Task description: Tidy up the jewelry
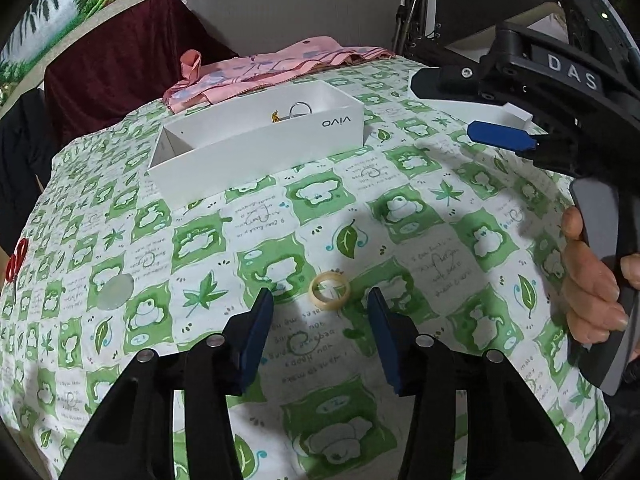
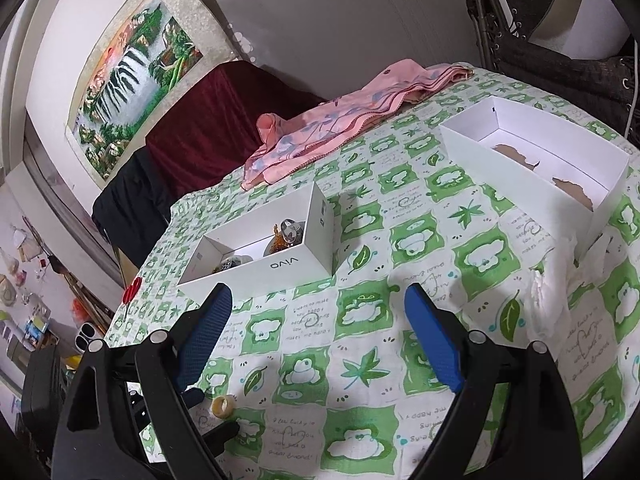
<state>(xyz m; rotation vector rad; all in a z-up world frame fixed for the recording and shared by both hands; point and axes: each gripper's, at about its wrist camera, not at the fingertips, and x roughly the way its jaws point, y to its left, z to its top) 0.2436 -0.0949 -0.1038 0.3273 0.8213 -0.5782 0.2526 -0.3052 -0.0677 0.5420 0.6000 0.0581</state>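
Left hand-held gripper [image 1: 320,304] stands part-open around a cream ring [image 1: 330,291], pads apart from it; right hand-held gripper [image 2: 318,300] gapes empty.

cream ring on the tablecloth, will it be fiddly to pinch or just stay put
The cream ring lies flat on the soft tablecloth, so it probably won't roll. It looks rigid, smooth and low, so the left gripper pads straddling it may slip or flip it.

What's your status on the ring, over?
Left gripper open, straddling cream ring, not gripping. Right gripper open, empty. Vivo box ahead, path clear.
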